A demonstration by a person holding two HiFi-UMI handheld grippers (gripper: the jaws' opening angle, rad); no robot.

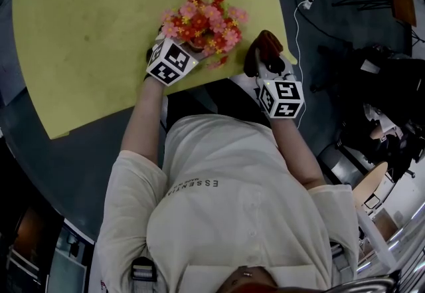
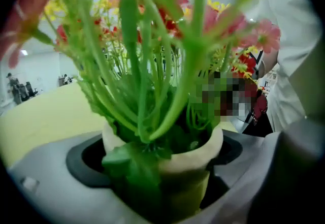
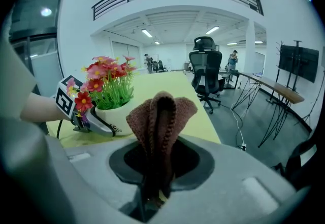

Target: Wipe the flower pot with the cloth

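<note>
Left gripper (image 1: 178, 51): jaws spread wide, one on each side of the flower pot. On the left a dark gap shows between pad and pot wall. On the right the pad sits close to the rim, and I cannot tell whether it touches.
Flower pot (image 2: 195, 153): cream, round, upright on the yellow-green table (image 1: 93, 19), near the edge closest to the person. It fills the space between the left jaws. From the head view it is hidden under its own blooms.
Flowers (image 1: 206, 19): red, pink and yellow heads on green stems, rising out of the pot and spreading over the left gripper's tips.
Right gripper (image 1: 265, 62): jaws closed tight on the cloth, held just right of the pot, over the table's near corner.
Cloth (image 3: 161, 114): brown, knitted, folded into a bunch that stands up out of the right jaws. Its lower end is pinched between them. It is near the pot but clear of it.
Office chair (image 3: 205, 68): black, beyond the table's far right side, seen from the right gripper view.
Cable (image 1: 299, 22): white, trailing on the dark floor to the right of the table.
</note>
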